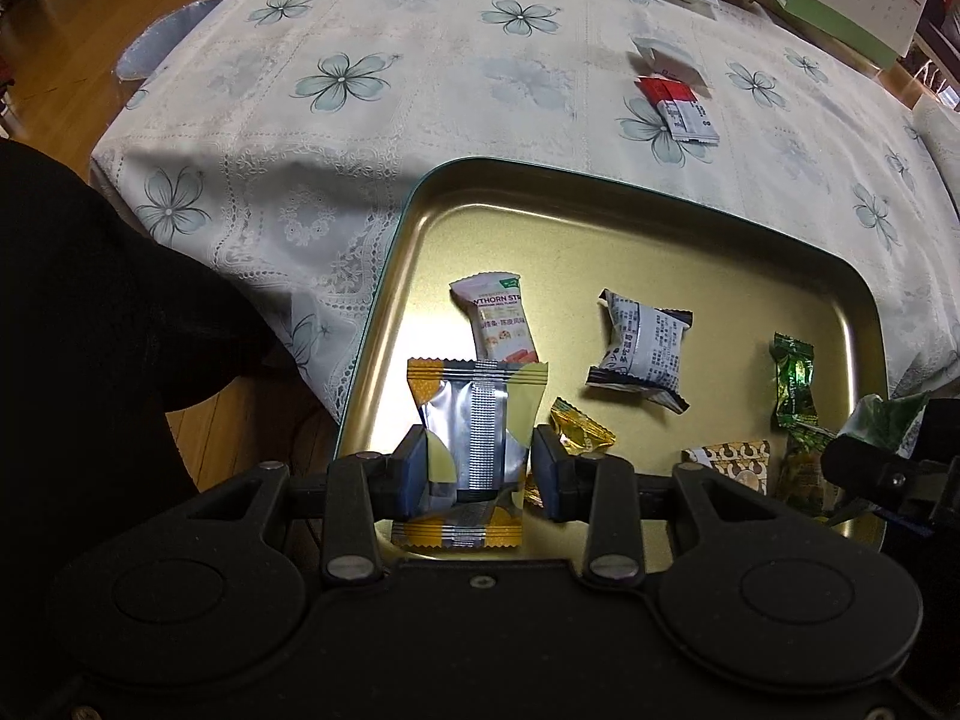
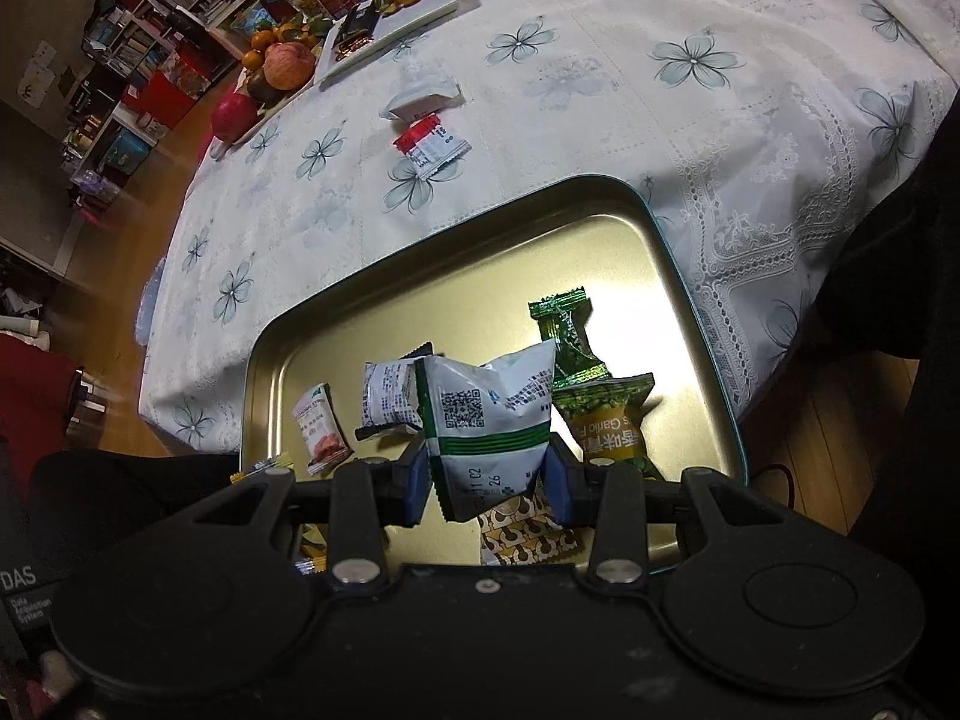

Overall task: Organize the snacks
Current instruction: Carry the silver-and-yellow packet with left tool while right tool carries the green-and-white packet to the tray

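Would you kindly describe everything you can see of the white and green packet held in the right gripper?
The white and green packet is a small puffed pillow pouch of glossy plastic film, white with a green band across its lower part, green side strips and crimped ends. A QR code and fine print show on the face towards the camera. It stands roughly upright, its top corner crumpled. The right gripper clamps its lower half between the blue pads, holding it above the gold tray. Nothing else visibly touches it.

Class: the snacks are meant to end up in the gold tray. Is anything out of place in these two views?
Yes. Two packets lie outside the tray, on the tablecloth beyond it: a red-and-white packet and a white packet. Other loose snacks are in the tray.
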The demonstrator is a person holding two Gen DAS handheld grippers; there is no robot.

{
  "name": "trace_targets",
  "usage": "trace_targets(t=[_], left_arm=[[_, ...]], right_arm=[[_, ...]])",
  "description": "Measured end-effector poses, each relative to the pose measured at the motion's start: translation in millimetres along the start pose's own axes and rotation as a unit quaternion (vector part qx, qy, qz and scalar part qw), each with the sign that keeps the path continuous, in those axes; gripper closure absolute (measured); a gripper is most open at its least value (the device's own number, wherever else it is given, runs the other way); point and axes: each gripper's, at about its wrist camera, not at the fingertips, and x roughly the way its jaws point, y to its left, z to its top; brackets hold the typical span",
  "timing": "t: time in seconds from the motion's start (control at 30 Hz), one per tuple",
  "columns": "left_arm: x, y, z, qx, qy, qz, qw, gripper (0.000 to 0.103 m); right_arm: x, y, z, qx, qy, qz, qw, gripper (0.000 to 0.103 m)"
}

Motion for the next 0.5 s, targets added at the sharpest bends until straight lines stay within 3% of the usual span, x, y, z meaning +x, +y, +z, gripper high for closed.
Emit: trace_targets(t=[0.27,0.4,0.5], left_arm=[[4,6,-2,0.006,-0.011,-0.032,0.9994,0.058],[2,3,-5,0.015,-0.028,-0.010,0.9994,0.057],[5,5,-4,0.013,-0.019,-0.018,0.9996,0.057]], right_arm=[[9,10,7,-0.009,0.003,-0.007,1.000,0.063],[16,17,12,-0.015,0.005,-0.013,1.000,0.063],[23,21,15,-0.021,0.010,-0.019,1.000,0.063]])
